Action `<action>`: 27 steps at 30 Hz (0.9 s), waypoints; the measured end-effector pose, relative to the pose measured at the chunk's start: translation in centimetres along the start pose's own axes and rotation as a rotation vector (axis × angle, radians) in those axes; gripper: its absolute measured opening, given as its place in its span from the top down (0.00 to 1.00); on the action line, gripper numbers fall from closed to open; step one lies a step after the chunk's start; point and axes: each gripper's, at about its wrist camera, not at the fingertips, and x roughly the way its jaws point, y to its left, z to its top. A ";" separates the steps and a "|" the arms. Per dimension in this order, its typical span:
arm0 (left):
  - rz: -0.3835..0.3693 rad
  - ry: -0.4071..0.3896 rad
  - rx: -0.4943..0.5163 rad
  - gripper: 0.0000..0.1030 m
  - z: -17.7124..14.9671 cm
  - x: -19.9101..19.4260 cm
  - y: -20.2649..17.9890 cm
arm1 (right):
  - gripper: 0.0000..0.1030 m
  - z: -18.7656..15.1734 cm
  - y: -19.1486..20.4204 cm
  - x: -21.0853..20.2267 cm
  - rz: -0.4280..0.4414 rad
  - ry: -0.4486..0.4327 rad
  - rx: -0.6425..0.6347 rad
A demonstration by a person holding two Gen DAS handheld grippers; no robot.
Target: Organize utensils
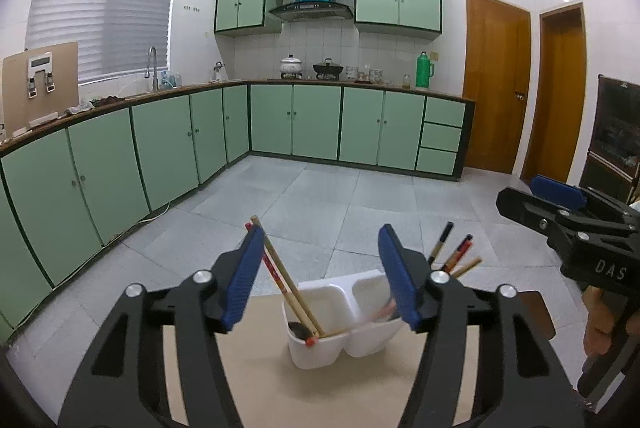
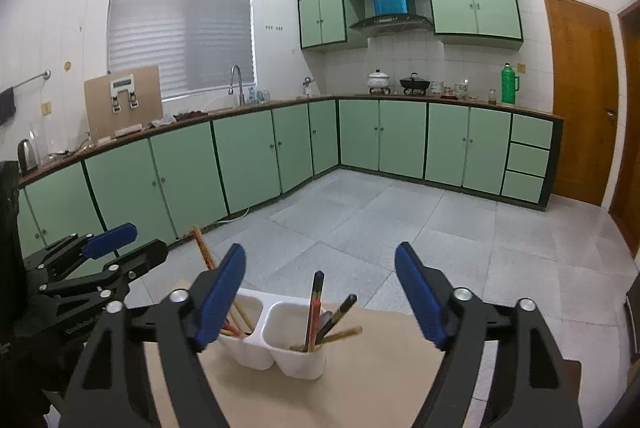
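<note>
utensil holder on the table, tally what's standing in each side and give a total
holder, seen from the right wrist view:
left side chopsticks: 3
right side chopsticks: 3
spoon, seen in the left wrist view: 1
total: 7; blurred ends may hide more

A two-compartment holder (image 2: 276, 344) stands on a table (image 2: 380, 380). Chopsticks (image 1: 288, 280) and a spoon (image 1: 298, 328) stand in its left compartment; more chopsticks (image 2: 314, 308) lean in the right. Cabinets (image 2: 248, 152) lie behind, across the floor (image 2: 400, 228).
</note>
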 end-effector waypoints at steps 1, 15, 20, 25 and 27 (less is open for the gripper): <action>0.000 -0.003 -0.003 0.40 -0.1 -0.6 -0.1 | 0.20 -0.2 0.0 -0.5 0.000 -0.003 0.006; 0.041 -0.014 -0.003 0.16 -3.4 -8.2 -0.9 | 0.06 -3.2 0.6 -7.5 0.011 -0.015 0.023; 0.050 0.001 -0.028 0.12 -4.6 -10.9 -1.0 | 0.06 -4.8 1.2 -9.8 0.023 -0.008 0.037; 0.060 -0.005 -0.044 0.10 -5.1 -13.8 -0.8 | 0.06 -6.0 1.9 -11.6 0.038 0.002 0.046; 0.069 -0.013 -0.045 0.10 -5.2 -14.9 -1.1 | 0.06 -6.2 2.2 -12.3 0.043 0.003 0.046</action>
